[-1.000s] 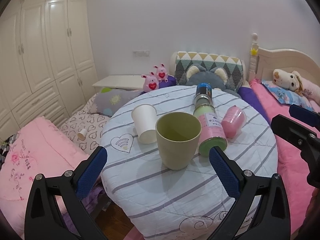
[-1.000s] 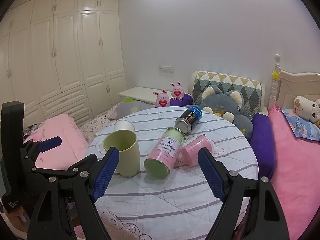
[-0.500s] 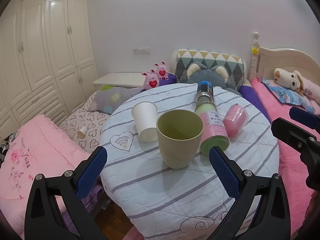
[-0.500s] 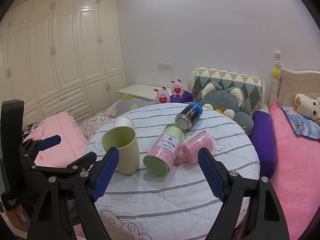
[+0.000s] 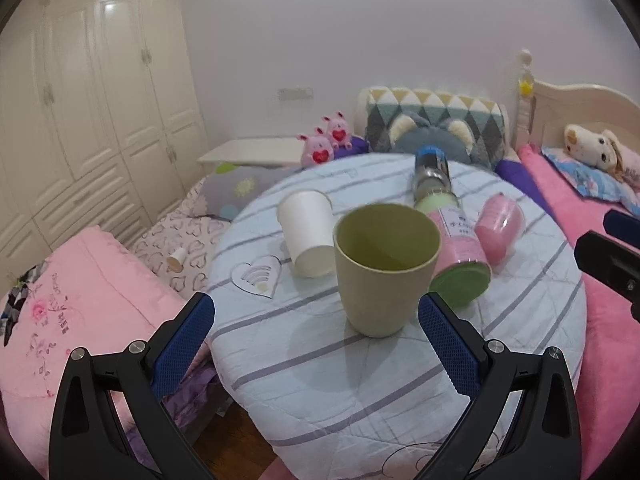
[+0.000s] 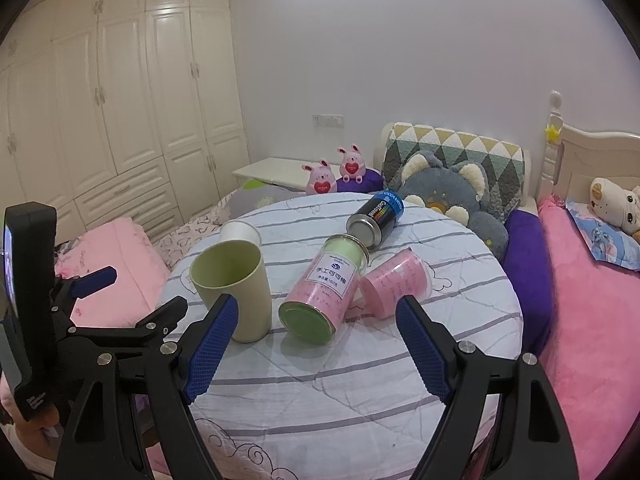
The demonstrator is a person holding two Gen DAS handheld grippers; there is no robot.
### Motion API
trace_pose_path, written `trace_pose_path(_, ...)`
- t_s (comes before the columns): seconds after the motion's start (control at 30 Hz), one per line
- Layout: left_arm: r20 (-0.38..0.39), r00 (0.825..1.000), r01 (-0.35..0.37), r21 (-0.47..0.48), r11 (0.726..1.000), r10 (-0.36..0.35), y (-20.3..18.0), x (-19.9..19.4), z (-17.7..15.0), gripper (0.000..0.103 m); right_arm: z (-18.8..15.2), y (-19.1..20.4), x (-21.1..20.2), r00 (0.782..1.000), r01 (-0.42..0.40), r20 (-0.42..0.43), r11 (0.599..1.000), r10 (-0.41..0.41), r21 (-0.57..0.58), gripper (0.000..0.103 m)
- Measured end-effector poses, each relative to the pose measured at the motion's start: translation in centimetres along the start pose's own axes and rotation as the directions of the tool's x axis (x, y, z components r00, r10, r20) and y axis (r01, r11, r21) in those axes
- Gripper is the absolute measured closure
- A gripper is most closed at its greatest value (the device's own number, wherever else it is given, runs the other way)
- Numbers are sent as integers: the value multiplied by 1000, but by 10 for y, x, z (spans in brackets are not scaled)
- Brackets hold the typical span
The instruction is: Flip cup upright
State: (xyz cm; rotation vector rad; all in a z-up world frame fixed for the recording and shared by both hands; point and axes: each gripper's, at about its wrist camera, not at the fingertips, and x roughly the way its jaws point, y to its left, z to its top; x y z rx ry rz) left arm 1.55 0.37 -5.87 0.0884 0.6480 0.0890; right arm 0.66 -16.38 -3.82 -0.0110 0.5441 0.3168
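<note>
The green cup at frame centre is seen upright already; the pink cup lies sideways. Both grippers' fingers are wide apart, empty.

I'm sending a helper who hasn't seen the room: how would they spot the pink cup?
Find the round striped table beside the bed. Right of the pink-labelled green-lidded canister lies the pink cup, on its side. Unlike the upright green cup and white paper cup, it is translucent pink and tipped over.
</note>
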Motion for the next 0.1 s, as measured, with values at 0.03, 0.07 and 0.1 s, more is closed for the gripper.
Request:
trace_pose_path(0.03,-15,1000,4,-4,1000,-4,1,3,0,0,0,0,2,1000,0,-4,1000,0,0,20)
trace_pose_path(0.07,-31,999,12,-12,1000,-12,2,7,0,0,0,-1,4,1000,0,-9,1000,0,-1,20)
trace_pose_path(0.1,-39,999,14,-18,1000,-14,4,11,-1,0,0,-1,5,1000,0,-13,1000,0,-1,20)
